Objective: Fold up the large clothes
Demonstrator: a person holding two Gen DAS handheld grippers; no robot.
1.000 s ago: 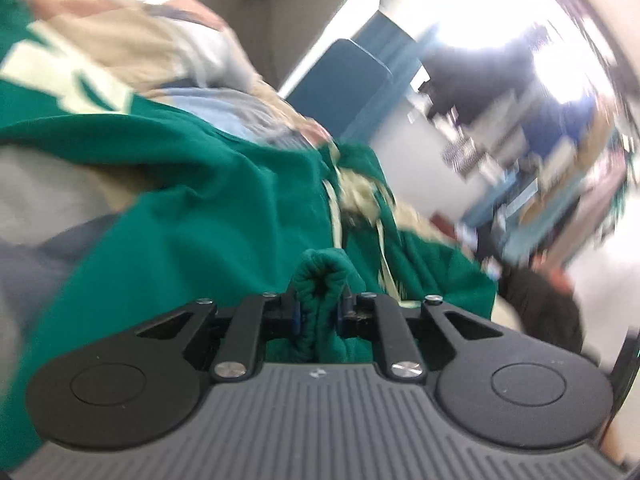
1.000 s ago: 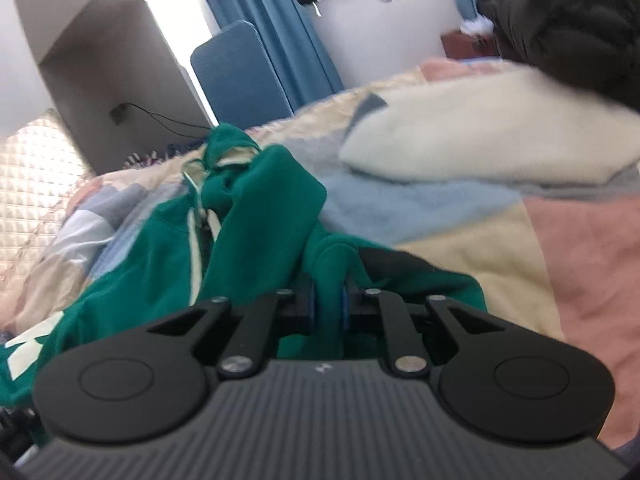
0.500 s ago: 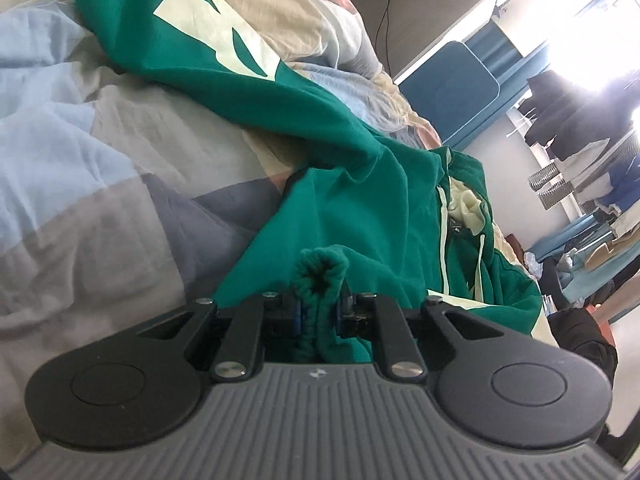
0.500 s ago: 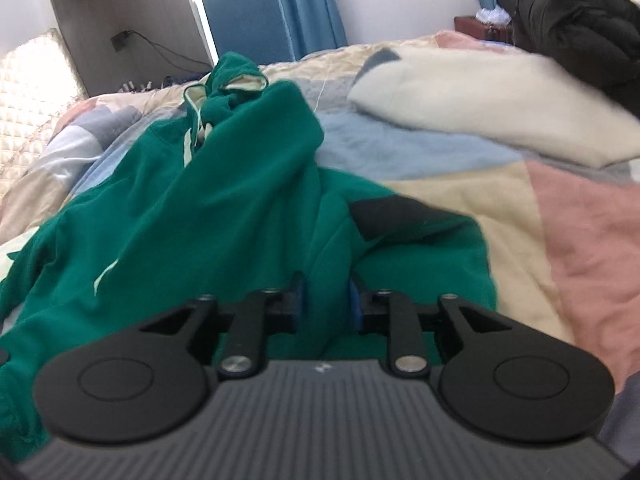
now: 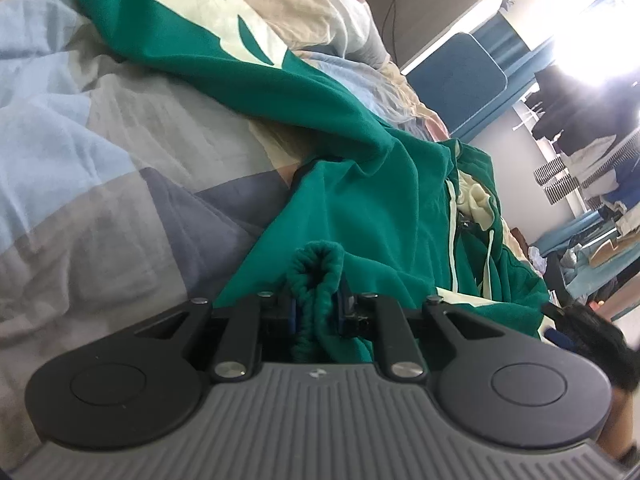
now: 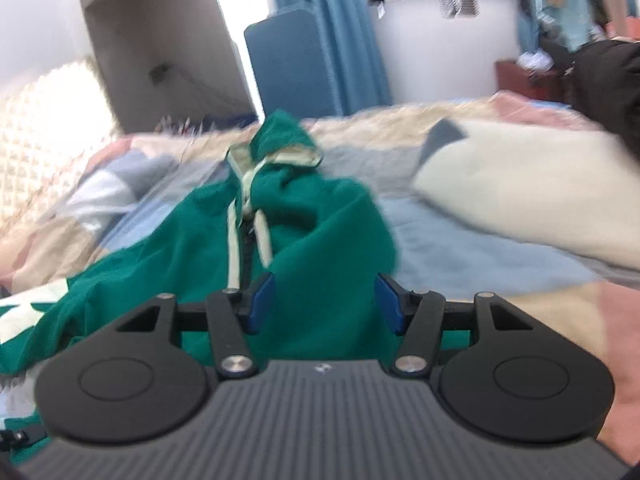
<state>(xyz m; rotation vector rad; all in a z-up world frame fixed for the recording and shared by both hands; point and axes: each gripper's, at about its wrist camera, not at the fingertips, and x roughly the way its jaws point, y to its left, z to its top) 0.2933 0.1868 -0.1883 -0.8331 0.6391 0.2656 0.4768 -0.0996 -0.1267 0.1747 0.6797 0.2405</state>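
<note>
We find no readable brand or label. The only marking is a large cream print (image 5: pixel 224 28) on the green hoodie (image 5: pixel 372 184), at about 11 o'clock in the left wrist view; its blocky shapes are partly folded over, and we cannot make out a letter or word. A small pale mark sits on the grey ribbed body of each gripper, too small to read.

In the left wrist view, the left gripper (image 5: pixel 318 312) sits at 6 o'clock, its jaws drawn close together and clamped on a bunched, ribbed green cuff (image 5: pixel 318 264) of the hoodie. The cuff loops up just above the fingertips. From there the hoodie spreads away toward 12 and 2 o'clock across a patchwork bed cover (image 5: pixel 80 184) in pale blue, grey and beige. Its cream-lined hood (image 5: pixel 478 204) and cream drawstrings (image 5: pixel 452 232) lie at about 3 o'clock.

The right wrist view is blurred. The right gripper (image 6: pixel 324 300) is at 6 o'clock with its jaws opening; the blue pads (image 6: pixel 260 300) stand well apart. Green cloth of the hoodie shows in the gap between them, but neither pad presses on it. The hoodie runs from the gripper toward 12 o'clock, its hood peaking there with the drawstrings hanging down the middle, and part of it trails off toward 9 o'clock. A cream pillow (image 6: pixel 532 196) lies on the bed cover at 2 o'clock, apart from the hoodie.
</note>
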